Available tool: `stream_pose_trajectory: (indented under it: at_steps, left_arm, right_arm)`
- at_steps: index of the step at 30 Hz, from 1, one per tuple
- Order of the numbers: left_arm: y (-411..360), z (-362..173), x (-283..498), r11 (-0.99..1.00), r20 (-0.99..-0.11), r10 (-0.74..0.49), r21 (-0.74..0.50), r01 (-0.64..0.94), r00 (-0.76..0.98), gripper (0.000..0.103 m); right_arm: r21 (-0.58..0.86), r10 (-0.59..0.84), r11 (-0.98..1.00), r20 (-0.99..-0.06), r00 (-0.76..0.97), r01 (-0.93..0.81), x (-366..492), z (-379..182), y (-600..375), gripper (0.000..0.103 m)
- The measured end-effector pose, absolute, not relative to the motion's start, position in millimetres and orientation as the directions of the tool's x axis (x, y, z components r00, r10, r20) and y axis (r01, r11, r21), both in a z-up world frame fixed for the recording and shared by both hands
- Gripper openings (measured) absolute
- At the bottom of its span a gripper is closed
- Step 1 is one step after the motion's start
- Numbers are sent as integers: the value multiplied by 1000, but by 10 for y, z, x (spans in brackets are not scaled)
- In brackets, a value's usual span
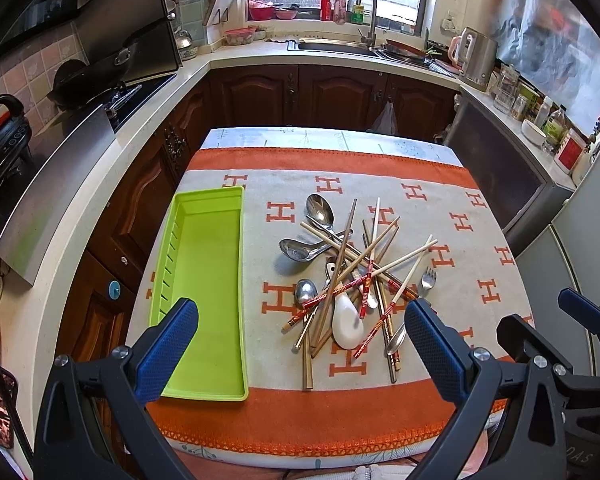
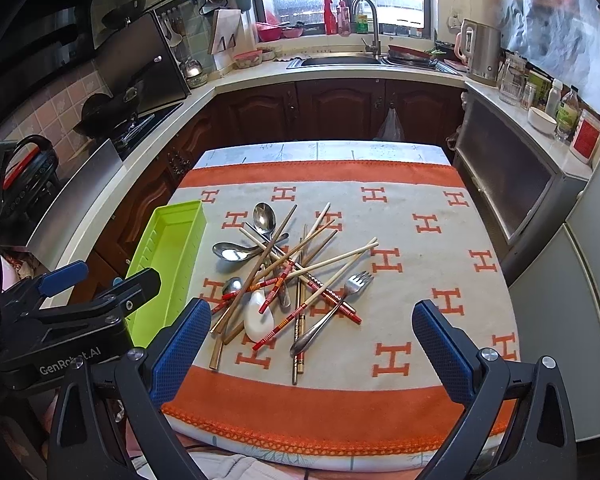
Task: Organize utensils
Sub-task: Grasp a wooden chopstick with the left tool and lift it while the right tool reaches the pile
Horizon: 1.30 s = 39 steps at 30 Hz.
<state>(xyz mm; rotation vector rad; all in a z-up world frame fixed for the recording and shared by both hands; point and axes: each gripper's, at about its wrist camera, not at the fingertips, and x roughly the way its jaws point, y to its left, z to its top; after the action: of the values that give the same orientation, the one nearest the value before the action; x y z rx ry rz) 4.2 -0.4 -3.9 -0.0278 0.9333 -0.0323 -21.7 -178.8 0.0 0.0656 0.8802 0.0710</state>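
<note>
**Utensils heaped beside an empty tray**

A table covered by an orange-bordered cloth [image 1: 452, 216] with an H pattern is seen from both wrist views. A green tray [image 1: 204, 280] is laid lengthwise along the left edge of the table, and nothing is held in it. Just to its right, near the middle of the cloth, the utensils are piled in a crossed heap: steel spoons [image 1: 320, 210], a white spoon [image 1: 346, 322], a fork [image 2: 350, 288] at the right side of the heap, and chopsticks [image 1: 404, 258], some plain, some banded in red. The left gripper [image 1: 300, 344] is held above the near edge with its jaws wide apart, nothing between them. The right gripper [image 2: 312, 344] is likewise spread wide and empty, poised over the near edge before the heap
</note>
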Motion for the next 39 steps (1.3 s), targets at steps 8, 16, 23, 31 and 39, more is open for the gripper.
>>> stream_pose_trajectory:
  at_steps: [8, 16, 23, 31, 39]
  left_arm:
    - [-40, -70, 253, 997, -803, -59, -22, 70, 592, 95]
    - [-60, -223, 643, 990, -817, -69, 17, 143, 573, 89]
    - [-100, -682, 1206, 974, -889, -162, -75, 213, 429, 64]
    - [-229, -1275, 1704, 952, -931, -268, -217, 215, 249, 47]
    - [-369, -1634, 1867, 947, -949, -277, -242, 211, 153, 15]
  right_arm:
    - [156, 143, 987, -787, 600, -32, -13, -159, -1940, 88]
    - [245, 196, 969, -824, 532, 22, 423, -443, -2245, 70]
    - [316, 252, 947, -847, 468, 62, 881, -801, -2487, 57]
    - [405, 332, 905, -863, 381, 129, 1446, -1305, -2561, 48]
    - [424, 362, 897, -868, 340, 126, 1746, -1609, -2456, 46]
